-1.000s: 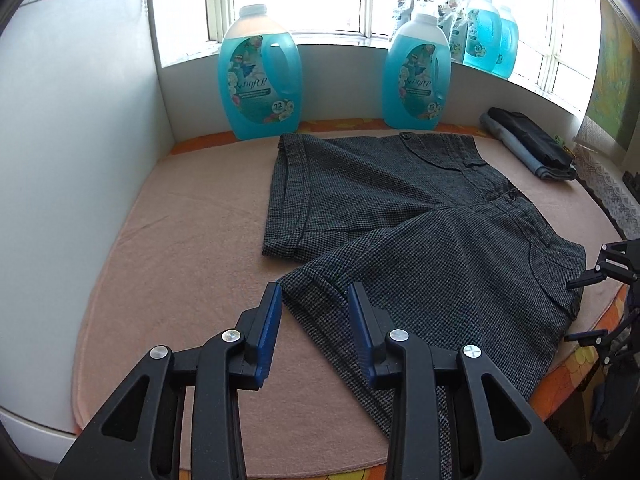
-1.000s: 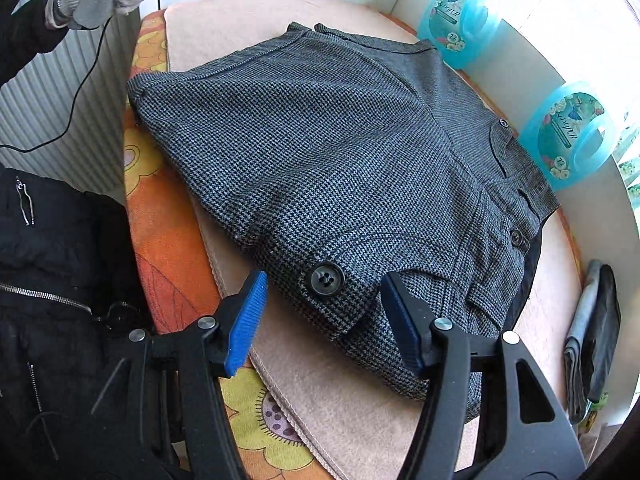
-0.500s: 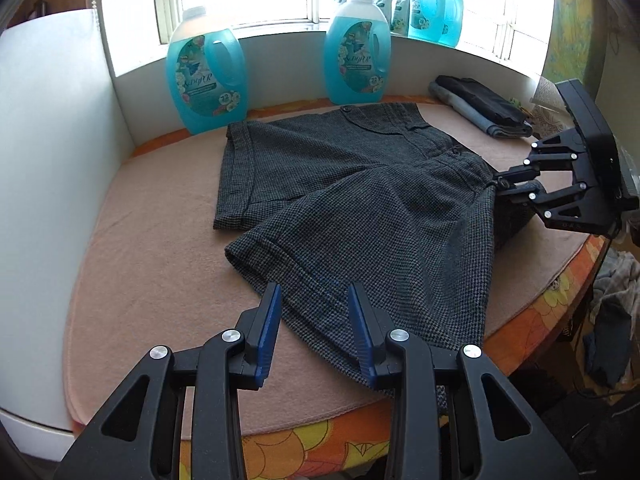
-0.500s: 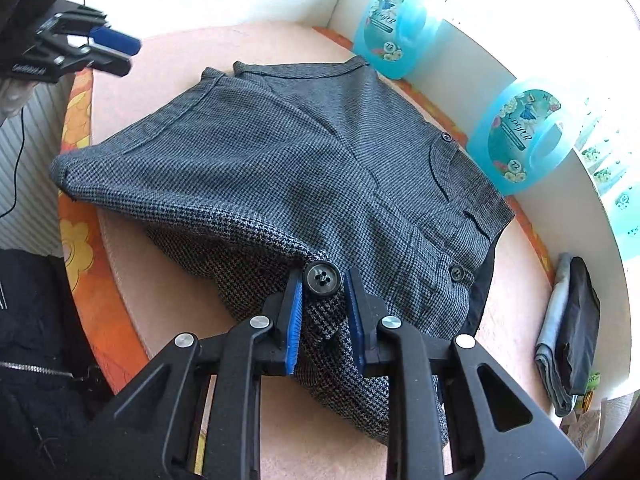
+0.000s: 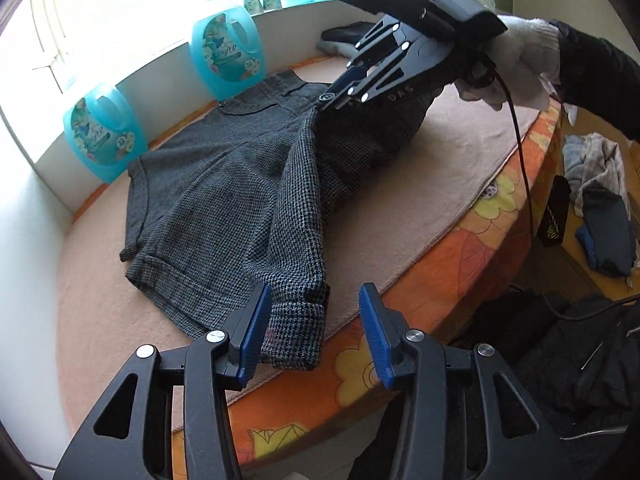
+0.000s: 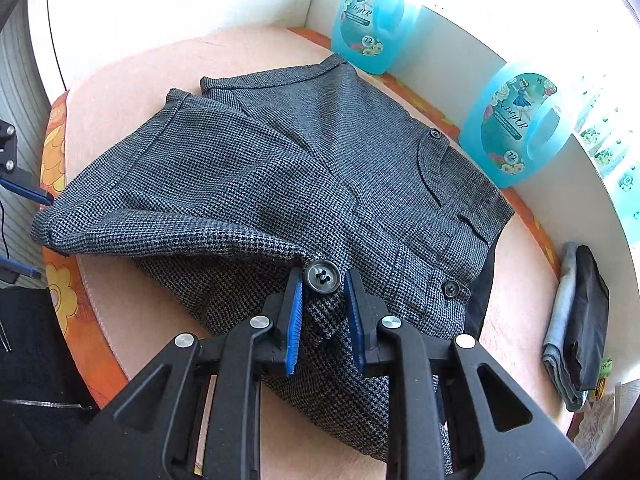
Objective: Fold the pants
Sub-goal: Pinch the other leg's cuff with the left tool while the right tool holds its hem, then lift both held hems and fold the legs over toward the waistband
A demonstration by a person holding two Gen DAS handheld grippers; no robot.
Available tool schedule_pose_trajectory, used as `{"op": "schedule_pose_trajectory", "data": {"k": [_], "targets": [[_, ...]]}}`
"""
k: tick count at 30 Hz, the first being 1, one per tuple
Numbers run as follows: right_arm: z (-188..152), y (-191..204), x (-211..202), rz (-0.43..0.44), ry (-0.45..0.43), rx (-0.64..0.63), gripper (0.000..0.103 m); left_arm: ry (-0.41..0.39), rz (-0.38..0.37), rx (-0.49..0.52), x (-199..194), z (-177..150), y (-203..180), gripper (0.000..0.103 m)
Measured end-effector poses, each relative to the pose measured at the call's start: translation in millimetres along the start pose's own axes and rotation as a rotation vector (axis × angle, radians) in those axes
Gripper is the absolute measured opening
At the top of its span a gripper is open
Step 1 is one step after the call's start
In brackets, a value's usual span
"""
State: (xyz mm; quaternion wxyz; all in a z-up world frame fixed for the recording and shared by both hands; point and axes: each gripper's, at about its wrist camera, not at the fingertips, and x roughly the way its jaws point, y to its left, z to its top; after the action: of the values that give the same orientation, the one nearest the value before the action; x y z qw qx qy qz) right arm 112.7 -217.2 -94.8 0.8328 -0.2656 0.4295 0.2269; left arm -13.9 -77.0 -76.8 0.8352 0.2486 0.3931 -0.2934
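Early stage here: I've got the pants [image 6: 288, 184] lying on the pink mat that covers the table [image 5: 460, 248], near leg half across the far one, nothing squared up yet. My right gripper [image 6: 322, 280] is clamped on the waistband corner right under the big button [image 6: 321, 277], and from the left wrist view that corner hangs lifted off the mat, fabric draping down from the pinch. So one corner is taken; that's all I'd call done.

My left gripper [image 5: 310, 320] has just been opening its jaws, and now they stand apart on either side of the near leg's cuffed hem [image 5: 294, 334] at the table's edge. The left pad looks to be at the cloth, the right pad clear of it with a gap showing, so I read it as not gripping yet. Left to do, by my judgement: close on that hem, carry this leg over onto the other, then fold the length.

What I can't see: the underside of the lifted waistband, and how the far leg lies beneath the raised fold. The right wrist view shows only slivers of my left gripper at the left edge. Two blue detergent bottles [image 6: 514, 128] stand behind the pants; a folded dark garment [image 6: 580, 320] lies off to the side, partly cut off.
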Motion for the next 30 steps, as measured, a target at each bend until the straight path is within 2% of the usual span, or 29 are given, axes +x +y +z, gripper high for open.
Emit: {"op": "schedule_pose_trajectory", "data": {"k": [5, 7, 9, 12, 15, 17, 20, 22, 30], "targets": [[-1.0, -5.3, -1.6, 0.022, -0.011, 0.021, 0.021, 0.053, 0.048, -0.048, 22.7, -6.2, 15.6, 0.044], [-2.1, -8.5, -2.3, 0.038, -0.019, 0.036, 0.021, 0.038, 0.053, -0.082, 23.9, -7.4, 24.8, 0.037], [-3.7, -11.6, -3.0, 0.054, -0.027, 0.057, 0.021, 0.014, 0.048, -0.121, 21.0, -7.2, 33.1, 0.021], [-8.2, -13.9, -5.6, 0.086, -0.044, 0.073, 0.022, -0.031, 0.051, -0.174, 14.9, -5.4, 46.7, 0.018], [-15.7, -16.1, -12.5, 0.133, -0.069, 0.093, 0.028, -0.055, 0.041, -0.233, 11.4, -4.8, 61.3, 0.017], [-23.0, -17.2, -20.0, 0.146, -0.087, 0.099, 0.044, -0.066, 0.036, -0.263, 9.1, -5.9, 67.3, 0.017], [-42.2, -16.5, -38.2, 0.158, -0.131, 0.074, 0.061, -0.083, 0.040, -0.281, 6.7, -8.4, 70.3, 0.017], [-57.1, -15.2, -49.9, 0.152, -0.144, 0.040, 0.066, -0.092, 0.040, -0.283, 4.8, -9.1, 70.7, 0.016], [-100.7, -20.1, -67.4, 0.080, -0.080, -0.030, 0.066, -0.118, 0.050, -0.302, 1.6, -3.4, 75.1, 0.016]]}}
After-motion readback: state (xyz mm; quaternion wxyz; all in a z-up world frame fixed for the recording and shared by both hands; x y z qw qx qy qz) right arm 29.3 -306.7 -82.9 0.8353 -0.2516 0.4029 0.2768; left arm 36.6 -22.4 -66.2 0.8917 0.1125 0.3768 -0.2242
